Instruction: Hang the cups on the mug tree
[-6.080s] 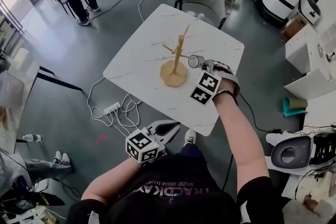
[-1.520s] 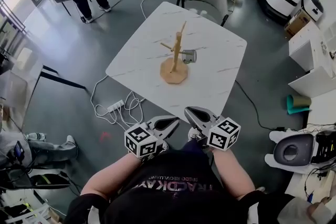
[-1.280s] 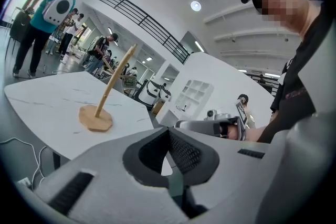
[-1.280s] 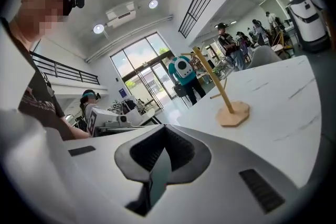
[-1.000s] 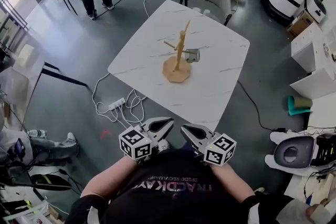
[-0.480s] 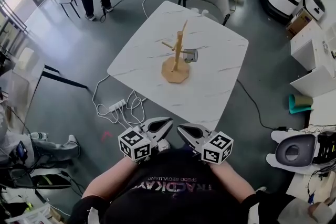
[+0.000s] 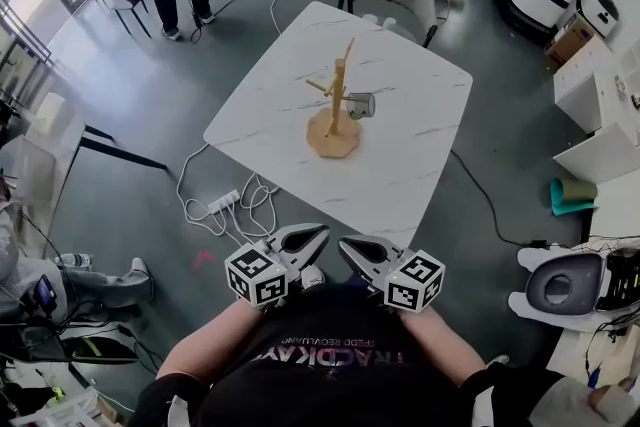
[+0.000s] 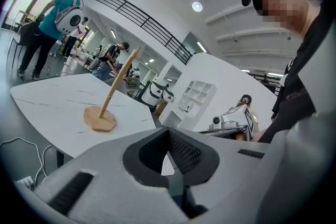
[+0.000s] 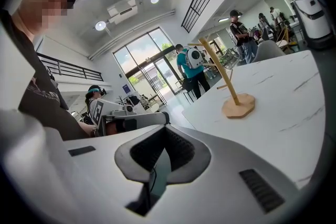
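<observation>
While left claw and right claw sit pressed together, empty, the cup hangs on the mug tree well ahead.

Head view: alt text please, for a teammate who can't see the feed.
A wooden mug tree stands on a white table with one grey cup hanging from a peg. The left claw and right claw, both shut and empty, are held side by side short of the table's near edge, close to the person's body.
</observation>
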`<state>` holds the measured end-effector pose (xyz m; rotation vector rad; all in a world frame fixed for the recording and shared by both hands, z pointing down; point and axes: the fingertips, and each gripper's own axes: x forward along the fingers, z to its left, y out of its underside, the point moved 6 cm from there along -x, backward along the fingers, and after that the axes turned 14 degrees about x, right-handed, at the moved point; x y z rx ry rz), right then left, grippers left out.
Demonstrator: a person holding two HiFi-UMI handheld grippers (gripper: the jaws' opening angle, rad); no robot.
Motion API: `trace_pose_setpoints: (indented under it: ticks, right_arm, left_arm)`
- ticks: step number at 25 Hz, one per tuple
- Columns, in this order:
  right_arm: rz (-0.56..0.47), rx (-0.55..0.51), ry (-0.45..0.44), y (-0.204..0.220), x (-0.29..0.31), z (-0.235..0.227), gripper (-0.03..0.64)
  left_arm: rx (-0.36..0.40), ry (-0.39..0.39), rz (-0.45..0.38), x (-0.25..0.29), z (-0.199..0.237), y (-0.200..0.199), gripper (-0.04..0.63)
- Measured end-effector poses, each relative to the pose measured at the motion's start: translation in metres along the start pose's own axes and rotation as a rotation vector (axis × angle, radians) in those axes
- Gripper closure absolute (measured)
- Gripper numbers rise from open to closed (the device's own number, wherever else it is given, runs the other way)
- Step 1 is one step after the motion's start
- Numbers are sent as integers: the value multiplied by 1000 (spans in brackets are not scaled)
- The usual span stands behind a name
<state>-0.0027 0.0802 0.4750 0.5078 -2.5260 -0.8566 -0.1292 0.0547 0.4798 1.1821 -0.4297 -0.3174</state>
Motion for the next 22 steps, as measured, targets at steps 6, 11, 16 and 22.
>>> trace_pose_setpoints:
  ticks: [6, 11, 16, 22]
  right_arm:
    - [-2, 11, 4, 3, -1, -6, 607]
    - [1, 15, 4, 5, -5, -4, 607]
    - [3, 21, 4, 4, -5, -2, 607]
    - [5, 19, 5, 10, -11, -2, 607]
  left_arm:
    - [4, 5, 3, 4, -1, 3, 598]
    - [8, 12, 3, 5, -7, 2, 598]
    - [1, 11, 4, 3, -7, 2, 598]
    - [2, 15, 3, 4, -15, 5, 598]
